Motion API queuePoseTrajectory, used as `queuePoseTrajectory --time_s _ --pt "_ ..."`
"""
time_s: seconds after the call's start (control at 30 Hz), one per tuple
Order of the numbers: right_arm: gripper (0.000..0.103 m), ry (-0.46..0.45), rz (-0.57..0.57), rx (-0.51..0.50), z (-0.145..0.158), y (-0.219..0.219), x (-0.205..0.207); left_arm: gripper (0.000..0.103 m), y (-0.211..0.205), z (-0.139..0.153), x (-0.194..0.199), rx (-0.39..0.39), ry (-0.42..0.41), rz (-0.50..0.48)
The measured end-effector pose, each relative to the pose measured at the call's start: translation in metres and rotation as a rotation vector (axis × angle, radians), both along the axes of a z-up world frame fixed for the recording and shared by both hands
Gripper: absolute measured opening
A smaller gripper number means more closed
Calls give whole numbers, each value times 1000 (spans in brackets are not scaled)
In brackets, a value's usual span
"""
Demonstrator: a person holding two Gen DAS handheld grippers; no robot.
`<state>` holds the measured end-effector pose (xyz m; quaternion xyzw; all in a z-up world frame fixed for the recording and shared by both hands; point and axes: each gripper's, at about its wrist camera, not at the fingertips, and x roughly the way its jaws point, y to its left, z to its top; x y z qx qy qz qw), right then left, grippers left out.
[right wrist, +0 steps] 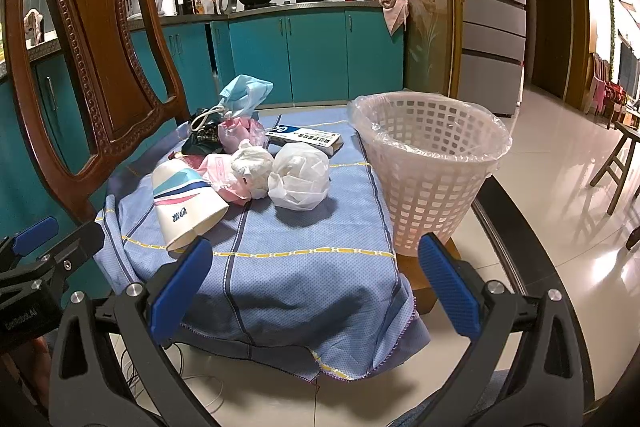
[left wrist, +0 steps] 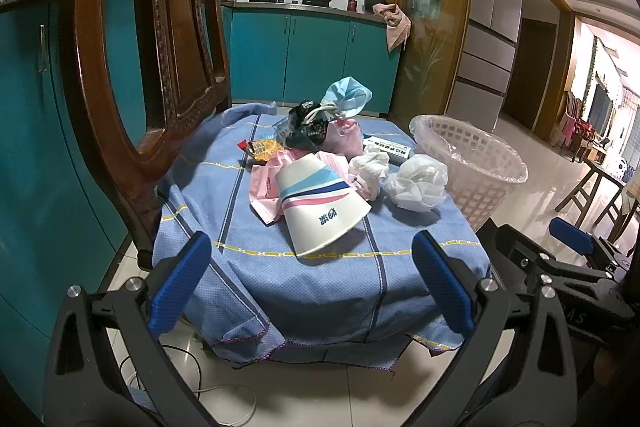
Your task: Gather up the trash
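Left wrist view alone shows the orange snack wrapper (left wrist: pixel 262 149) behind the paper cup (left wrist: pixel 320 205).

cup (left wrist: pixel 320 207) tipped on side, mouth toward camera | two white wads (left wrist: pixel 418 181) beside it | mask (left wrist: pixel 347 98) atop pile | lined basket (right wrist: pixel 430 163) upright at table edge

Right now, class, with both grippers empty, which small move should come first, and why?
Probably ease the right gripper forward onto the white crumpled bag: both grippers hang open short of the cloth, and that bag lies nearest the lined basket.
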<state>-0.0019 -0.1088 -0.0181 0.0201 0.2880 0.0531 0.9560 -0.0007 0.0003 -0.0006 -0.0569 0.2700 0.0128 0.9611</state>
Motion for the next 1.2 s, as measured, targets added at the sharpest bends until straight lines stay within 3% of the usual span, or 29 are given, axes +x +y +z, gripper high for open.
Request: queuePoseTrajectory --time_s 1.2 --pt "100 5 -1 5 -1 0 0 100 -2 -3 0 2 5 1"
